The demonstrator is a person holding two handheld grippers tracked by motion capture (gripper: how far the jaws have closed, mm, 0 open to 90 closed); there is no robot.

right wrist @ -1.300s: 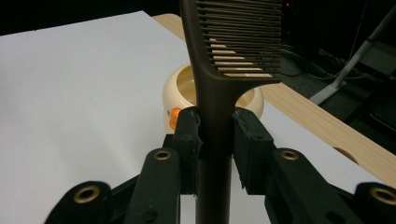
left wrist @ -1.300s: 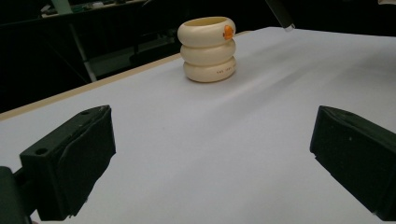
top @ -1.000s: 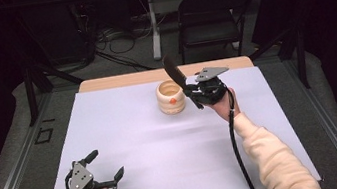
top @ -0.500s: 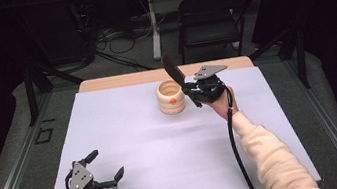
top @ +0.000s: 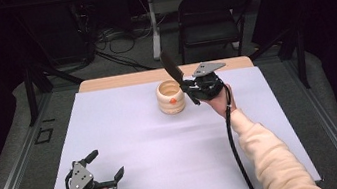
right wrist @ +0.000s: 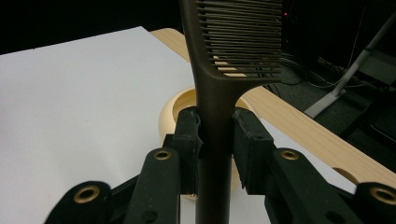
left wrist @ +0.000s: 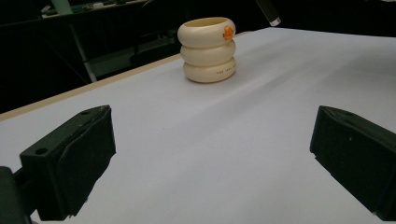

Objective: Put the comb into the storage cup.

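Note:
A cream ribbed holder (top: 171, 97) with an orange dot stands at the back middle of the white table cover; it also appears far off in the left gripper view (left wrist: 208, 49) and behind the jaws in the right gripper view (right wrist: 176, 112). My right gripper (top: 190, 92) is shut on the handle of a dark brown comb (top: 171, 67), just right of the holder. The comb (right wrist: 233, 42) points up and away, its teeth above the jaws. My left gripper (top: 107, 170) rests open near the front left edge, with nothing between its jaws.
The white cover (top: 163, 140) spreads across the wooden table (top: 119, 80). A black chair (top: 208, 15) and floor cables stand beyond the far edge. A black cable trails from the right gripper along a cream sleeve (top: 272, 160).
The right gripper and comb have barely shifted beside the holder. The left gripper has stayed where it was.

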